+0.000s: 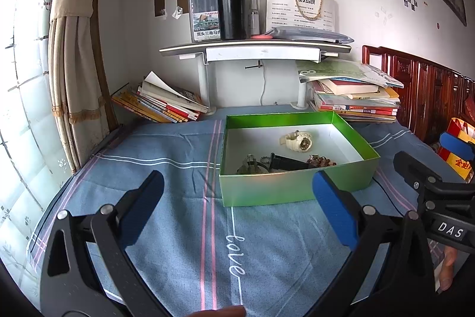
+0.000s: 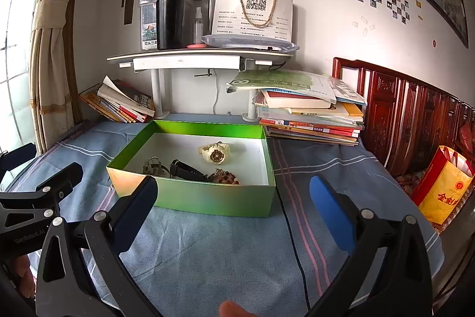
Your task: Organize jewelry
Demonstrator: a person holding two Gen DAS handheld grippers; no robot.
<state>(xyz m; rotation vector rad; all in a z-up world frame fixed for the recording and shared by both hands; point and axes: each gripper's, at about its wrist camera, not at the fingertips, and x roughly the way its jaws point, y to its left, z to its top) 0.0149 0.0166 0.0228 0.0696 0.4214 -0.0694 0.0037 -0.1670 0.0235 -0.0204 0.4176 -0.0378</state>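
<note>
A green box [image 1: 297, 189] [image 2: 207, 198] with a white floor rests on the blue cloth. Inside lie a cream watch [image 1: 297, 140] [image 2: 214, 153], a black watch [image 1: 286, 162] [image 2: 185, 170], a brown bead bracelet [image 1: 322, 161] [image 2: 224, 177] and a greenish trinket [image 1: 249, 164] [image 2: 153, 165]. My left gripper [image 1: 237, 189] hangs open just short of the box's near wall, nothing between its fingers. Open as well, my right gripper [image 2: 234, 192] faces the same wall from the right. Each gripper also shows at the edge of the other's view: right gripper [image 1: 427, 156], left gripper [image 2: 44, 168].
Blue striped cloth [image 1: 166, 228] [image 2: 207, 254] covers the table. Book stacks [image 1: 356, 97] [image 2: 311, 112] stand behind the box, leaning books [image 1: 160, 103] at back left. A raised shelf [image 1: 255, 48] carries a black flask [image 1: 231, 9]. A thin black cable [image 2: 294, 242] crosses the cloth; a yellow bag [image 2: 442, 186] sits right.
</note>
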